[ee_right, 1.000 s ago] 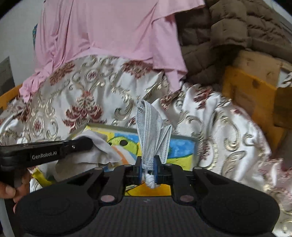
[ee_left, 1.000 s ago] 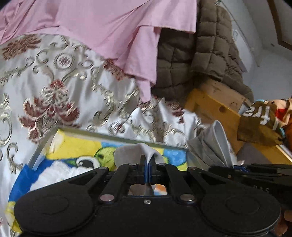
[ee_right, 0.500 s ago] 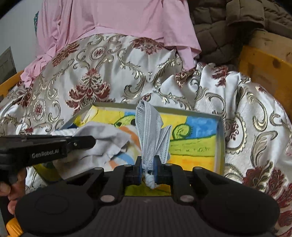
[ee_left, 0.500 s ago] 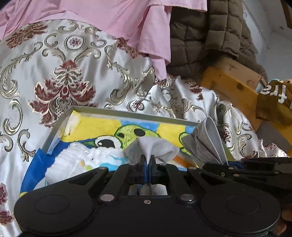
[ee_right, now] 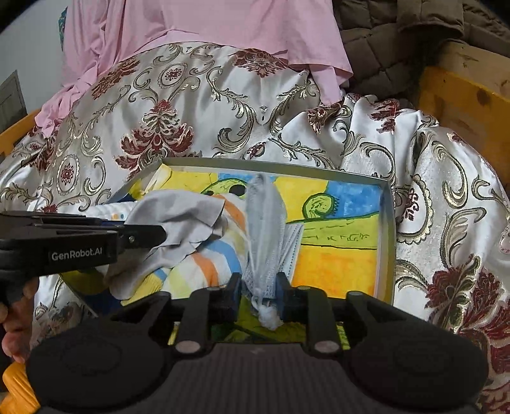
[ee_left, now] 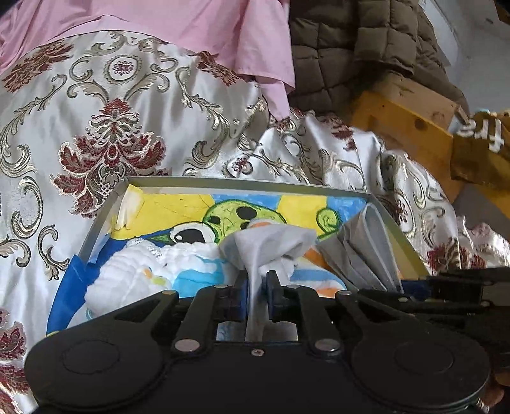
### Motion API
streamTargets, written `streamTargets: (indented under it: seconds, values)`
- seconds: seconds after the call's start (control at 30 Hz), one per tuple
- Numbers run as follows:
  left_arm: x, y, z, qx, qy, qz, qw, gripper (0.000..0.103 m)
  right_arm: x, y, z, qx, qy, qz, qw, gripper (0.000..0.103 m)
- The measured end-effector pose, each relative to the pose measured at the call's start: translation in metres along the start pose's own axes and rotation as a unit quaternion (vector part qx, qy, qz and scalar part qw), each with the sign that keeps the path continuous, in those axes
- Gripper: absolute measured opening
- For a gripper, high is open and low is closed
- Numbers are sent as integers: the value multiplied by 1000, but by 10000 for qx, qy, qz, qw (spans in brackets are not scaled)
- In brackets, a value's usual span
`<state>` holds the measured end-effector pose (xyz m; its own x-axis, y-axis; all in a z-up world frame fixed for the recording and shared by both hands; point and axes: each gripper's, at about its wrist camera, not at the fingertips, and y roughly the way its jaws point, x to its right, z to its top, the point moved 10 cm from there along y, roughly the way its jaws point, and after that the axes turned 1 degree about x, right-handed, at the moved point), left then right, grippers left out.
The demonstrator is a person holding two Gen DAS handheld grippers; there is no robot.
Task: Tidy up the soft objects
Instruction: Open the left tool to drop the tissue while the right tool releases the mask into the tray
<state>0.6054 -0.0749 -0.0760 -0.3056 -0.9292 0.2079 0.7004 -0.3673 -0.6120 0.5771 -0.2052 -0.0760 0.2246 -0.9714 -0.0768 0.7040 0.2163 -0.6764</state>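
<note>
A shallow tray [ee_left: 223, 183] with a bright cartoon picture on its floor lies on the satin bedcover. My left gripper [ee_left: 256, 280] hovers over its near side. Its jaws are opening, and a grey cloth [ee_left: 271, 242] hangs loosely between them. A white, colour-striped towel [ee_left: 127, 274] lies in the tray's left part. My right gripper [ee_right: 258, 286] stands over the tray's [ee_right: 387, 229] middle. Its jaws are also opening, and a pale blue face mask [ee_right: 264, 223] stands slack between them, its knotted ear loop hanging below. The left gripper [ee_right: 156, 234] and grey cloth [ee_right: 178, 216] show at the left.
The floral satin cover [ee_left: 111, 127] surrounds the tray. A pink sheet [ee_left: 191, 25] drapes behind, a brown quilted jacket [ee_left: 350, 47] to its right. A yellow wooden frame [ee_left: 401, 127] and a brown lettered plush [ee_left: 478, 143] sit at the right. A person's hand [ee_right: 12, 334] holds the left gripper.
Both grippers have come down closer over the tray. Their jaws, pinched tight on the cloth and the mask before, now stand apart, and the mask has slumped forward.
</note>
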Motion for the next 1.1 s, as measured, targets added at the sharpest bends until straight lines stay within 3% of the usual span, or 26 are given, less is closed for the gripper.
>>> streamTargets:
  seconds: [0.13,0.3,0.57,1.1]
  values:
    - [6,-5,0,5,212,60,9998,14,0,-4,-1,21,-16,5,10000,34]
    - [11,-14,4,96,323,140,9993,29,2,-14,0,79,1,24,10000,41]
    - [21,-36,11,243,516,260,9980,45,3,-37,4,220,-44,39,9997,56]
    - [39,-121,20,890,575,323,9938,81,-3,-118,18,783,-97,118,9968,87]
